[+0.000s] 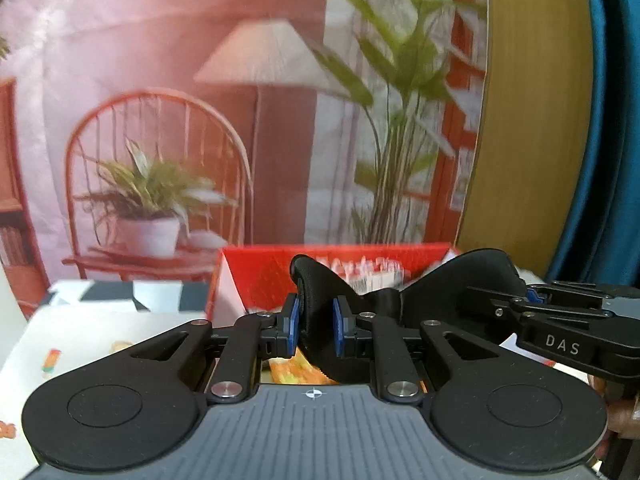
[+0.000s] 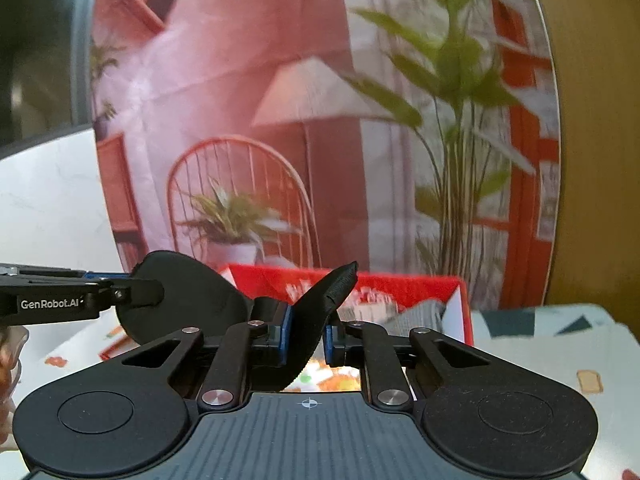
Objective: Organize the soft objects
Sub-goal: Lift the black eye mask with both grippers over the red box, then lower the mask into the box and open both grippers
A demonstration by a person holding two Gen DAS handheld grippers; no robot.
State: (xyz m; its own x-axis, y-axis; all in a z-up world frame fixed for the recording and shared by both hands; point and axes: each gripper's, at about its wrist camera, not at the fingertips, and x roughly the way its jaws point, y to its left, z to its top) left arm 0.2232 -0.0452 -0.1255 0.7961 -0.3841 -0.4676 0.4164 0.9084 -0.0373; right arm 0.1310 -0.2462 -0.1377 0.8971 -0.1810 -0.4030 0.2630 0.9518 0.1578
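Two claws, "GenRobot.AI" left claw point(image 1: 316, 322) and "DAS" right claw point(image 2: 306, 334), clamp the black eye mask point(image 1: 320, 320).

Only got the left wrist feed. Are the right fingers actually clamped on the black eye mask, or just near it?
Observer: Clamped. The right wrist view shows the right gripper with its fingers shut on one lobe of the eye mask, which stands up between them.
Operator: Anything in the red box I can't see?
Observer: Yes. A grey ribbed fabric piece sits at the right end of the red box.
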